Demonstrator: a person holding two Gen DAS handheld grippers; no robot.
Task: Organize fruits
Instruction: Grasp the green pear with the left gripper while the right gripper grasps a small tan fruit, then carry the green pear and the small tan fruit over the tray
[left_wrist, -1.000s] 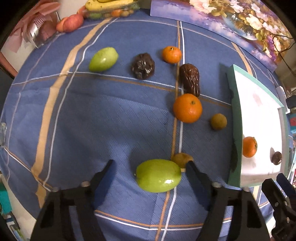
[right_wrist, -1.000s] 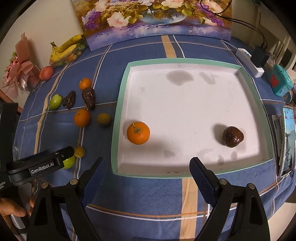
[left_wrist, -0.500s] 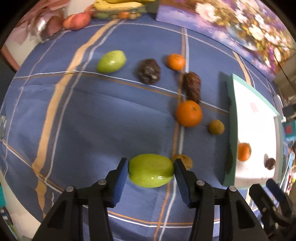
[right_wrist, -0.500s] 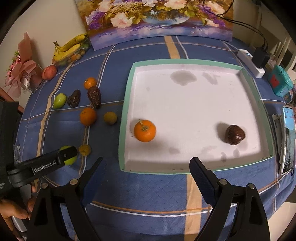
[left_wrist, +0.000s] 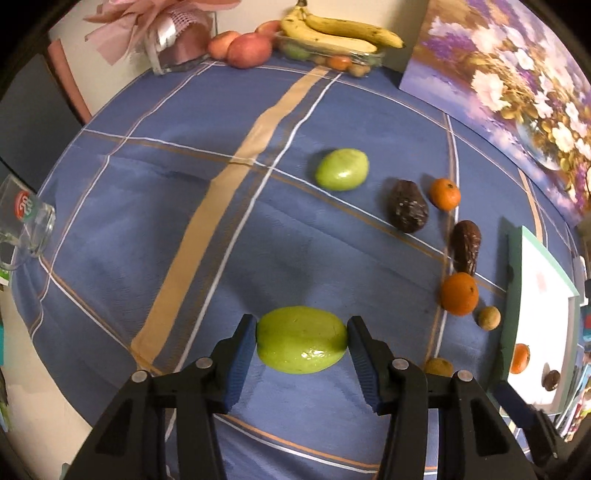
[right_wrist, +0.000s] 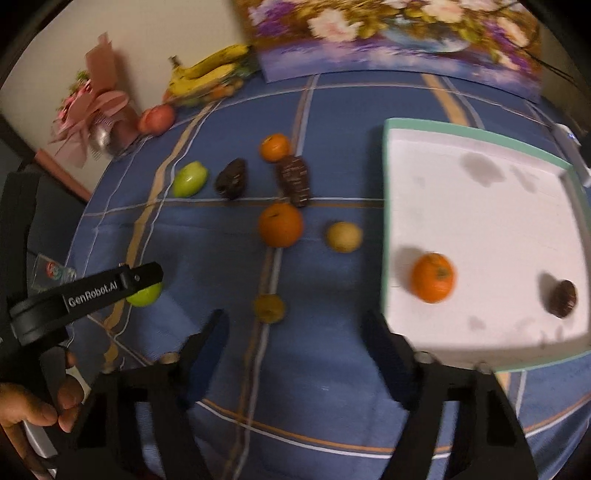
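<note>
- The left claw (left_wrist: 301, 345) pinches a green fruit (left_wrist: 301, 345) end to end, both blue pads pressed on it, over the blue checked tabletop (left_wrist: 184, 184).
- The right claw (right_wrist: 295, 354) is spread and closing with nothing between its pads; a small brown-yellow fruit (right_wrist: 269, 307) lies on the cloth just beyond its tips.
- In the right wrist view the left claw's arm reads "GenRobot.AI" in white letters; a hand (right_wrist: 33, 402) grips its handle.
- A glass mug (left_wrist: 27, 229) at the tabletop's edge bears a red and green round logo, too small to read.
- The held fruit is smooth, glossy, oval, pale green, with a bright glint on its near side.
- A second green fruit (left_wrist: 342, 169), two dark wrinkled fruits, two oranges and a small tan fruit lie loose on the cloth.
- The white tray (right_wrist: 517, 229) with a green rim holds an orange (right_wrist: 433, 277) and a dark fruit (right_wrist: 562, 298).
</note>
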